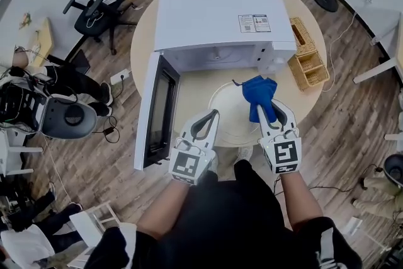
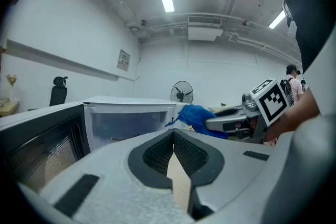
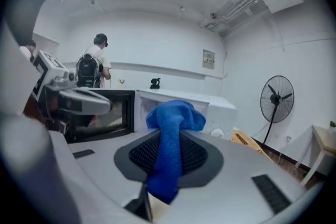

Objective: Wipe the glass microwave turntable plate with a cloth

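1 microwave point(image 1: 214, 16), door open; 1 plate point(image 1: 228, 111) in front. 2 grippers: L gripper point(image 1: 213, 115) jaws together, empty; R gripper point(image 1: 262, 110) clamps 1 blue cloth point(image 1: 258, 90).

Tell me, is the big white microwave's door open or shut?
Open: the dark-windowed door of the white microwave stands swung out leftward, cavity showing.

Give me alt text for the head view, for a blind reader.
From above: the right hand-held gripper holds a blue cloth over a glass turntable plate on a round table, before a white microwave with its door open. The left hand-held gripper is shut.
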Motion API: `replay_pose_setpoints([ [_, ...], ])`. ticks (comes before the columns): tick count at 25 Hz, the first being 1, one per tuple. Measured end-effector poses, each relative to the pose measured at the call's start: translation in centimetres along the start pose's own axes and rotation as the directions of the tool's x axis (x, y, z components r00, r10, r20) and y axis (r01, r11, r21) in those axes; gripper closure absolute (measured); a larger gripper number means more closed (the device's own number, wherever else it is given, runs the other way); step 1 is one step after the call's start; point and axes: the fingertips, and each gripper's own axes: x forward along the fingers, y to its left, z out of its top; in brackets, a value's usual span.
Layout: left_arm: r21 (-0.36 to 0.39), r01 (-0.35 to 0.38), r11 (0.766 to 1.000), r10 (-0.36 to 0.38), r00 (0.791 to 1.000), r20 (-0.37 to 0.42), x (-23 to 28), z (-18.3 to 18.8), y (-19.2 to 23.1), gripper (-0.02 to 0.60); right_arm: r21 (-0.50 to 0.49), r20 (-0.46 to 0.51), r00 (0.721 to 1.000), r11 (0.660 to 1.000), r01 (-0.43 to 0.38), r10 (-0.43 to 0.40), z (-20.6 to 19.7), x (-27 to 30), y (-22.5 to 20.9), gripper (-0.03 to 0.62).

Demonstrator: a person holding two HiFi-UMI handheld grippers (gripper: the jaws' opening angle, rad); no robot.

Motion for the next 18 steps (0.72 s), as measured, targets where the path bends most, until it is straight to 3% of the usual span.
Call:
replay_pose_setpoints([
  [6,0.03,-0.051,0.998,0.048,0.996,0.07,-0.2,3.3,1.8,0.575,-0.005,0.198,0.98,1.0,0.016,-0.014,8.0,-1.6,-0.8,0.511],
  [12,0.028,-0.071,0.997,0.067,0.991,0.118,-0.2,6.0,2.7,0.575,-0.059,0.322,0.947,0.998,0.032,-0.011,13.5,-3.6,-0.8,0.516],
  [18,0.044,-0.043,0.998,0.035,0.985,0.17,1.3,8.4,1.5,0.575,-0.079,0.307,0.952,0.996,0.046,-0.02,13.6,-3.8,-1.4,0.519],
])
